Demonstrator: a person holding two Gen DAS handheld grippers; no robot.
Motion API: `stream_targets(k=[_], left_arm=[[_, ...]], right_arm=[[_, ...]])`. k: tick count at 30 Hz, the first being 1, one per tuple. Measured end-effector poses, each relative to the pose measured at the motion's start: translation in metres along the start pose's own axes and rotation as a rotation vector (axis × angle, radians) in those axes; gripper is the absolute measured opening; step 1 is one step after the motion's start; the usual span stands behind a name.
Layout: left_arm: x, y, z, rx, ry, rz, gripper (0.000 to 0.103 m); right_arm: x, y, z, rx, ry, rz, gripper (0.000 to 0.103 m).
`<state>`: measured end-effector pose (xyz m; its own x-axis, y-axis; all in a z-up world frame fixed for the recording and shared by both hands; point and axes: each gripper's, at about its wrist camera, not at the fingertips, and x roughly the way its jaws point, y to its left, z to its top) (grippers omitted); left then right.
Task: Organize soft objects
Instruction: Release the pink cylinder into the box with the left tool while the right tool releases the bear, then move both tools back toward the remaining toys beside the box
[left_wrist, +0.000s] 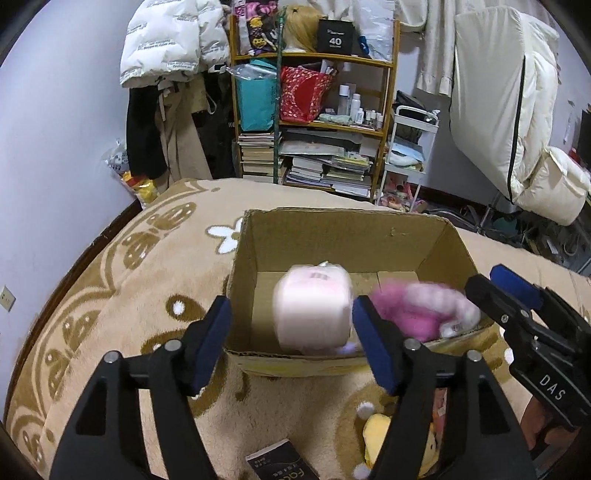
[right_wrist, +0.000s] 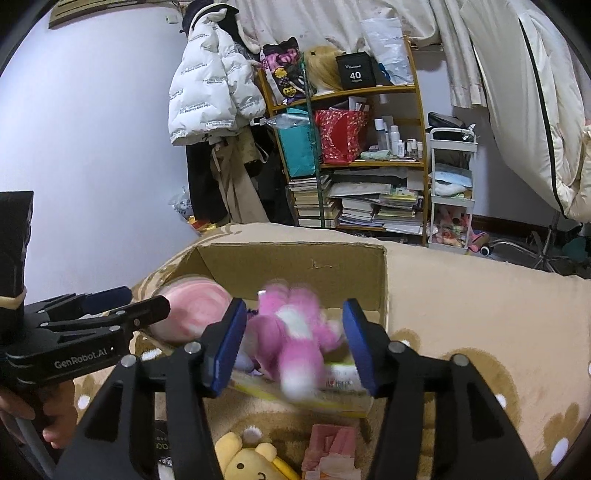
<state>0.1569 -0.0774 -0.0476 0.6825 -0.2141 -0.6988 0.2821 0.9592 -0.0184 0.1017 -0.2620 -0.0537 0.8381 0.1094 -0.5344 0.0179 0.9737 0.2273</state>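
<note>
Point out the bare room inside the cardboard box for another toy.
Free: the box floor along the far wall and right rear corner. Crowded: the near side, where the pale pink plush and bright pink plush sit blurred between the open left claw and right claw.

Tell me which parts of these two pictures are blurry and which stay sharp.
Left wrist view: the pale pink plush and magenta plush are smeared, while the cardboard box and shelf stay sharp. Right wrist view: the magenta plush is blurred, the yellow plush crisp; straight edges bow outward.
</note>
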Motion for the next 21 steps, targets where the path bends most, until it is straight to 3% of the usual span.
stream_targets(k=[9, 13, 21], left_arm=[[-0.015, 0.009, 0.005, -0.021, -0.019, 0.044, 0.076], [-0.028, 0.011, 0.005, -0.02, -0.028, 0.061, 0.078], [-0.056, 0.02, -0.001, -0.05, -0.029, 0.086, 0.093]], right_arm=[[-0.007, 0.0, -0.004, 0.001, 0.014, -0.021, 0.071], [-0.017, 0.001, -0.006, 0.003, 0.002, -0.038, 0.083], [-0.043, 0.003, -0.009, 0.012, -0.009, -0.063, 0.103]])
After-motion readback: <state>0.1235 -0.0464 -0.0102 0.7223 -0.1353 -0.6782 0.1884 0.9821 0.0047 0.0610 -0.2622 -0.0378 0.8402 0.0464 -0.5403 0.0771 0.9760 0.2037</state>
